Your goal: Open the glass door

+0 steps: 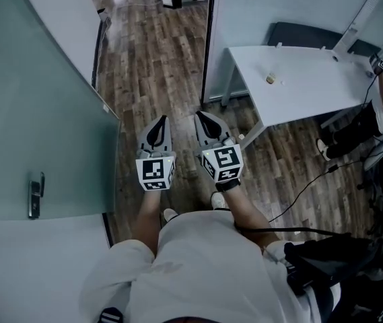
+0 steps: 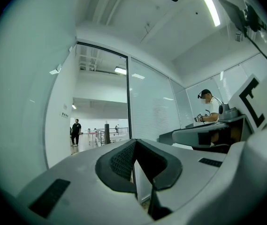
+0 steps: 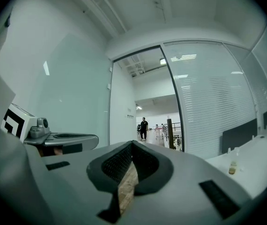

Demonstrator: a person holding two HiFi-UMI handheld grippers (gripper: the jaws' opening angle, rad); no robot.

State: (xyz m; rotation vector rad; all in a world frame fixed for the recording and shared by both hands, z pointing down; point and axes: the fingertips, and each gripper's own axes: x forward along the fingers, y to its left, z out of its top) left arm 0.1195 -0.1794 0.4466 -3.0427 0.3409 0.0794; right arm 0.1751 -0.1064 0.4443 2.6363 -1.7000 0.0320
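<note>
The shirt [image 1: 198, 264] and shoes [image 1: 218, 199] were white. The left gripper [image 1: 161, 120] and right gripper [image 1: 198, 116] were grey, with black-and-white patterned cubes [image 1: 155, 170].

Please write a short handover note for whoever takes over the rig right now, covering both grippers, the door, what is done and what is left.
Left gripper: jaws shut, nothing between them, held level in front of the body.
Right gripper: jaws shut, empty, close beside the left one.
Glass door: swung open at the person's left. Neither gripper touches its handle.
Doorway: open, with the hall visible through it.
Done: the door stands open.
Left: probably nothing on the door itself. Both grippers are free for whatever comes next.
</note>
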